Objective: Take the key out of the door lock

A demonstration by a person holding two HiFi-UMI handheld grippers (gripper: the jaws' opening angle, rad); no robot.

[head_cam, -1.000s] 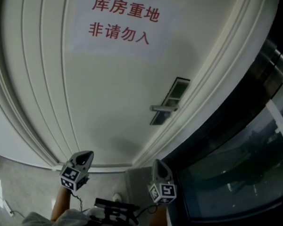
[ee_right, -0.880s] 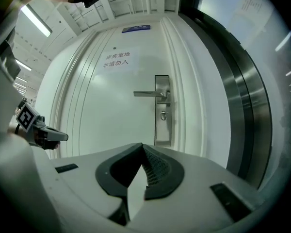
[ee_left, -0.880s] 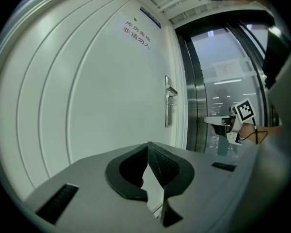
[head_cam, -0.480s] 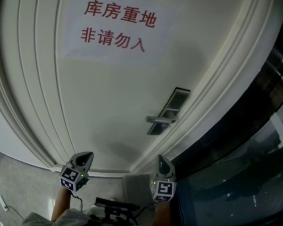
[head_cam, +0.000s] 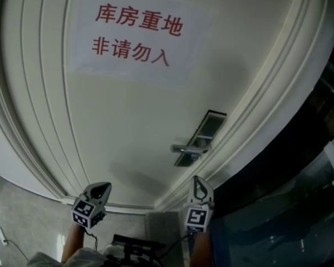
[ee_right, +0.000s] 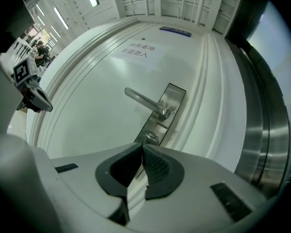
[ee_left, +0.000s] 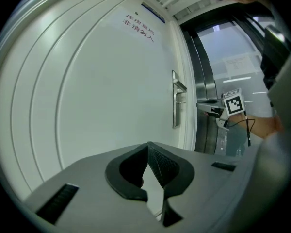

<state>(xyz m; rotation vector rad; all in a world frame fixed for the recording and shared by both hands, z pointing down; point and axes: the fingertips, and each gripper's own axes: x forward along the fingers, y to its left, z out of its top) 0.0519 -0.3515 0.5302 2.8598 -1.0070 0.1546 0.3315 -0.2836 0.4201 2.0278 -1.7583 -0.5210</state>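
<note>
On the white door (head_cam: 128, 110) sits a steel lock plate (head_cam: 200, 137) with a lever handle (head_cam: 185, 148). In the right gripper view the handle (ee_right: 144, 101) stands above a round lock cylinder (ee_right: 149, 138), where a small metal piece shows; too small to tell if it is the key. My right gripper (ee_right: 142, 148) is shut and empty, its tip just below the cylinder and apart from it. In the head view the right gripper (head_cam: 199, 187) points up at the plate. My left gripper (head_cam: 98, 191) is shut, empty and low on the left, away from the lock.
A paper notice with red characters (head_cam: 136, 32) hangs on the upper door. Raised mouldings (head_cam: 22, 121) curve round the door panel. A dark glass and metal frame (head_cam: 289, 204) stands right of the door. Tiled floor (head_cam: 22, 232) shows at lower left.
My right gripper has risen toward the lock plate. The head view has tilted, so the handle sits lower in frame. The left gripper has stayed in place.
</note>
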